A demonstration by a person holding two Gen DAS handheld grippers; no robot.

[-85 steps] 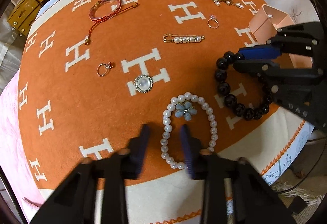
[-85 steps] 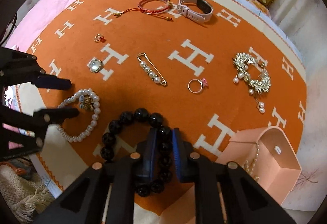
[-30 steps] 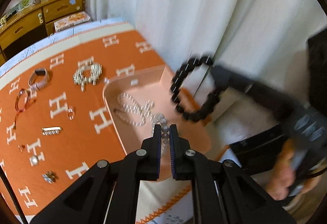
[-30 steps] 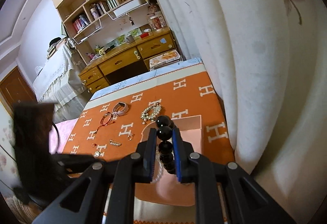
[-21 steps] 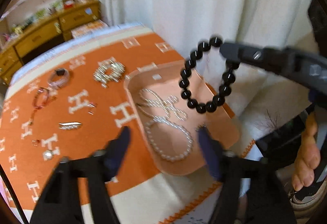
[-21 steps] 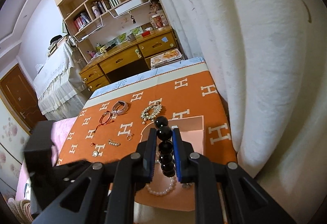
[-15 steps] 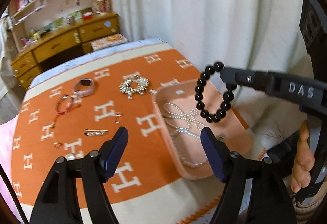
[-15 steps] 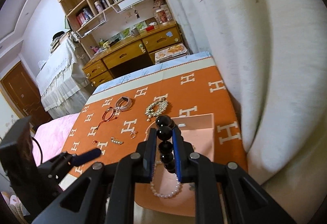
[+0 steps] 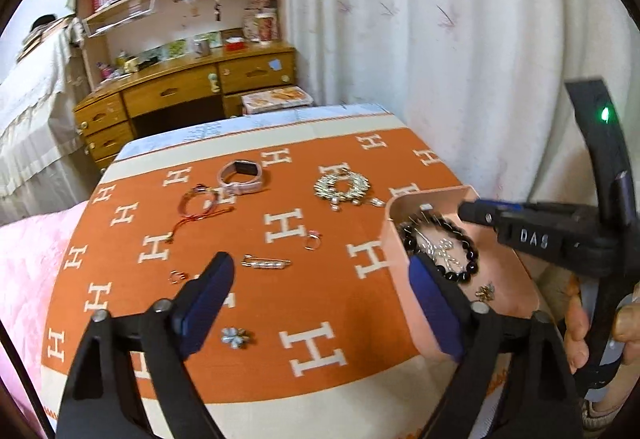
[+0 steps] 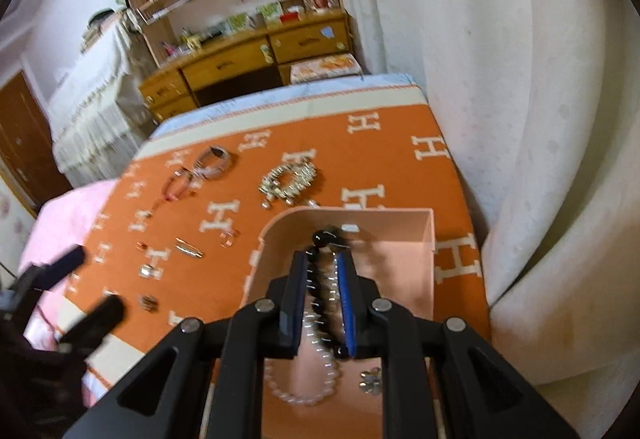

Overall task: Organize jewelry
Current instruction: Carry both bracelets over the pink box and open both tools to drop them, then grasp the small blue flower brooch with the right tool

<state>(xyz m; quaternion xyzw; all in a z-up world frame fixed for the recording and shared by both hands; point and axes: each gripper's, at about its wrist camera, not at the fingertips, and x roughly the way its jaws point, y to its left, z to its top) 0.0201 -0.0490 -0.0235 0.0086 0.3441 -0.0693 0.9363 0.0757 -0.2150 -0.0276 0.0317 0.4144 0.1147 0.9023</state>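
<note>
Black bead bracelet (image 10: 320, 279) is pinched in the right claw (image 10: 322, 303), hanging lengthwise along its fingers, directly over the pink box (image 10: 424, 235). Left claw (image 9: 320, 299) is opening, with nothing between its jaws.

Surface: an orange blanket (image 9: 248, 299) patterned with white H letters is covering the bed.
Lying on it: pink box (image 9: 516, 279) at the right edge, watch (image 9: 240, 177), red cord bracelet (image 9: 196, 201), pearl brooch (image 9: 342, 187), ring (image 9: 312, 239), pearl pin (image 9: 266, 262), flower piece (image 9: 236, 337).

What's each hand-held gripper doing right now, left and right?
Left hand-held gripper: jaws opening wide, nothing between them.
Right hand-held gripper: closed on the black bead bracelet, over the pink box.
</note>
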